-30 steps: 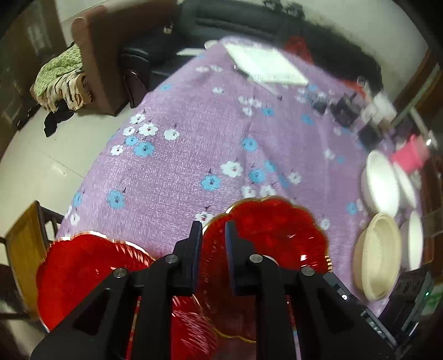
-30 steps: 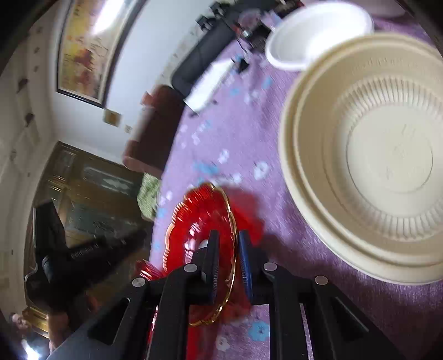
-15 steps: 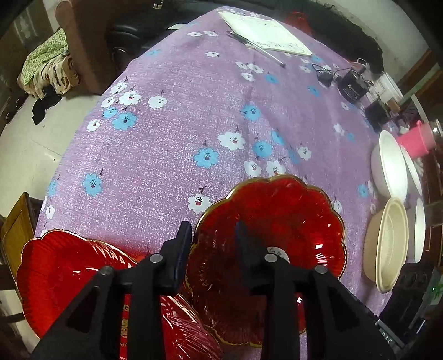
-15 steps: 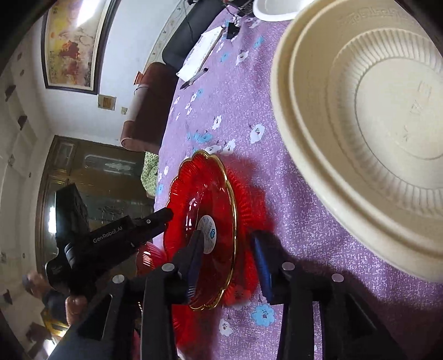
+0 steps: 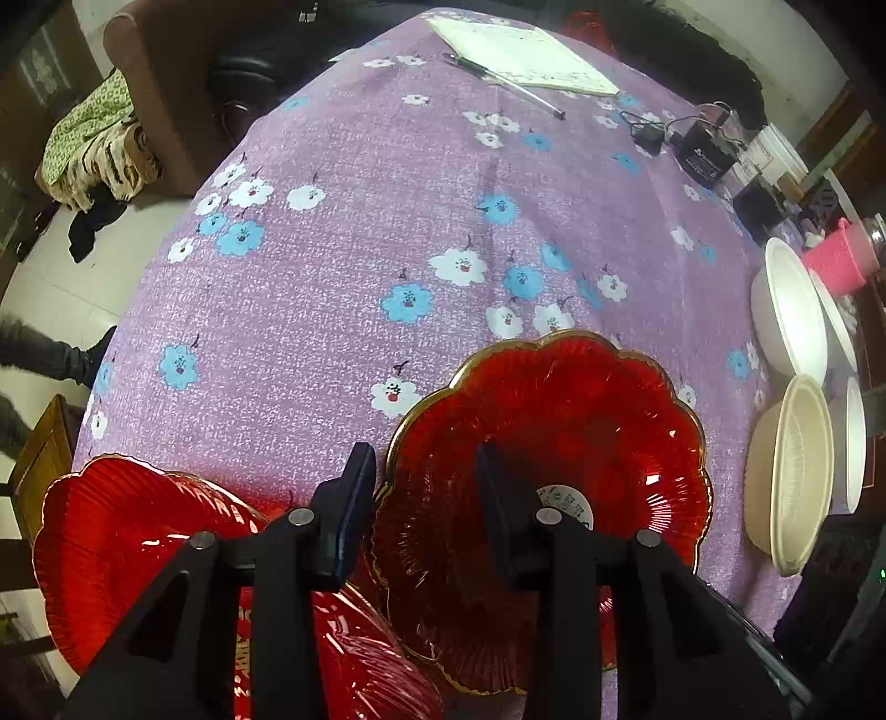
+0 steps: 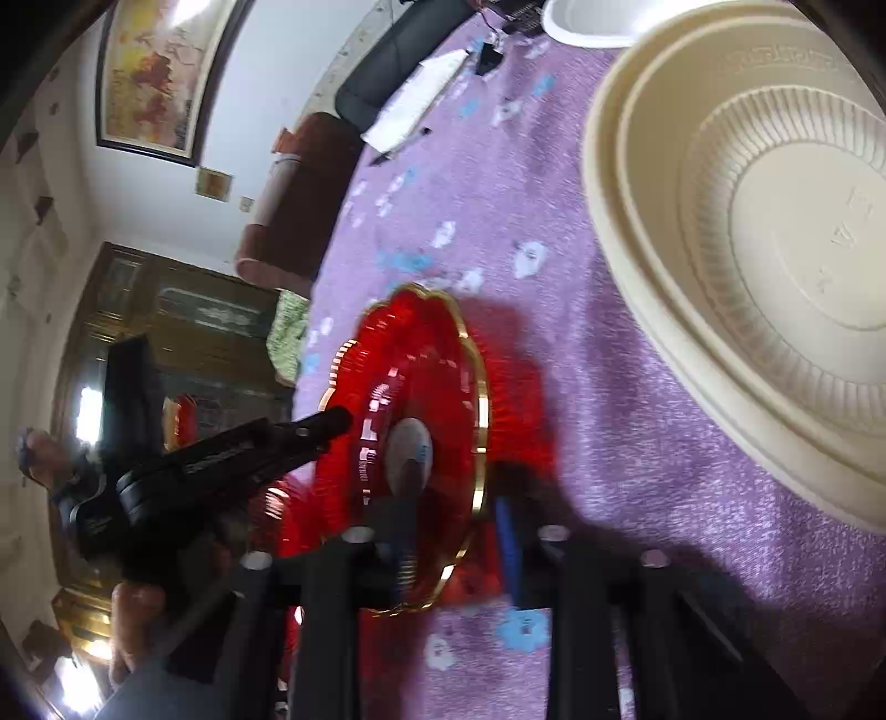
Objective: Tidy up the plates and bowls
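In the left wrist view a table under a purple flowered cloth point(image 5: 343, 266) fills the picture. Three red plates with scalloped gold rims lie at its near edge. One red plate point(image 5: 559, 437) sits just right of centre, a second plate point(image 5: 122, 548) at 8 o'clock, and a third plate point(image 5: 371, 664) at 6 o'clock, partly hidden under the tool.

The left gripper point(image 5: 423, 459) points steeply down over the centre plate. Its jaws are opening, released, with the plate's 9 o'clock rim between them and neither pad pressing on it.

At 3 o'clock stand four bowls in a tight group. Three are white: a front white bowl point(image 5: 786, 310), another white bowl point(image 5: 836, 327) right behind it, and a lower white bowl point(image 5: 855, 443). The fourth is one cream bowl point(image 5: 792, 471), which lies nearest the red plate but apart from it.

One pink cup point(image 5: 841, 260) stands at 2 o'clock. One sheet of paper point(image 5: 520, 50) with one pen point(image 5: 504, 83) lies at 12 o'clock.

The right wrist view is blurred. The right gripper point(image 6: 451, 515) comes in from 6 o'clock and is clenched on the near rim of that same centre plate, one finger over the dish and one outside it. The cream bowl fills that view from 1 to 3 o'clock, and a person's hand point(image 6: 133, 615) shows at 8 o'clock.
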A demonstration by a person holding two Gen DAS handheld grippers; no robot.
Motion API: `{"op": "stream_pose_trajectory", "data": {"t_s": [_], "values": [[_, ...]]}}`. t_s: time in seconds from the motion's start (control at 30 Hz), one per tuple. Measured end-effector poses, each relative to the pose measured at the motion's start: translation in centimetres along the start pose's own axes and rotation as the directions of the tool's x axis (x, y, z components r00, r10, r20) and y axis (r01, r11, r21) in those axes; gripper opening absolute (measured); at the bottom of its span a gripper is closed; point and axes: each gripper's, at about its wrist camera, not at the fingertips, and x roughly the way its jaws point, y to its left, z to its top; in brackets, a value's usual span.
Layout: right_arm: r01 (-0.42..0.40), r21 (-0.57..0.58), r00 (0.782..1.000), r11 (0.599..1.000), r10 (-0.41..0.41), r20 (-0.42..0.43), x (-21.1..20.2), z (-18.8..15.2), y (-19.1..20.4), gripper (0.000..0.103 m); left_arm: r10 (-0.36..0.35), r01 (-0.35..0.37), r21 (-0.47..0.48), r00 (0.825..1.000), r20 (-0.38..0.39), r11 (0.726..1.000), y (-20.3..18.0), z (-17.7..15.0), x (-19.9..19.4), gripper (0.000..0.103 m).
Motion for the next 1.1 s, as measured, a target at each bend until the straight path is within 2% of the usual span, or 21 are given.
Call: {"op": "stream_pose_trajectory", "data": {"t_s": [0.1, 0.27, 0.33, 0.43, 0.63, 0.87, 1.1], "values": [[-0.030, 0.053, 0.999, 0.998, 0.031, -0.018, 0.2, 0.3, -1.0, 0.009, 0.003, -0.003, -0.004, 1.000, 0.006, 1.000, -0.1, 0.1, 0.1, 0.034], [-0.008, 0.030, 1.000, 1.000, 0.008, 0.012, -0.2, 0.3, -0.7, 0.009, 0.010, -0.010, -0.006, 1.000, 0.021, 1.000, 0.1, 0.0, 0.0, 0.016], [-0.009, 0.042, 1.000, 0.999, 0.008, 0.027, -0.5, 0.3, -1.0, 0.009, 0.004, -0.004, 0.000, 1.000, 0.021, 1.000, 0.0, 0.0, 0.0, 0.013], [-0.010, 0.051, 0.999, 0.999, 0.008, 0.043, -0.7, 0.4, -1.4, 0.009, 0.012, -0.012, 0.016, 1.000, 0.028, 1.000, -0.3, -0.2, 0.0, 0.011], [-0.018, 0.067, 0.996, 0.998, 0.013, 0.085, -1.4, 0.7, -2.0, 0.009, -0.047, 0.047, -0.032, 0.998, 0.030, 0.998, 0.2, -0.7, -0.2, 0.009], [-0.024, 0.024, 0.991, 0.999, 0.020, 0.130, -2.3, 0.7, -1.2, 0.009, -0.083, 0.085, -0.042, 0.995, 0.050, 0.996, 0.4, -0.9, -1.5, 0.009], [-0.061, -0.016, 0.981, 0.998, 0.063, 0.182, -4.1, 0.5, 0.0, 0.010, -0.086, 0.089, -0.020, 0.989, 0.120, 0.996, 0.3, -1.2, -4.7, 0.009]]}}
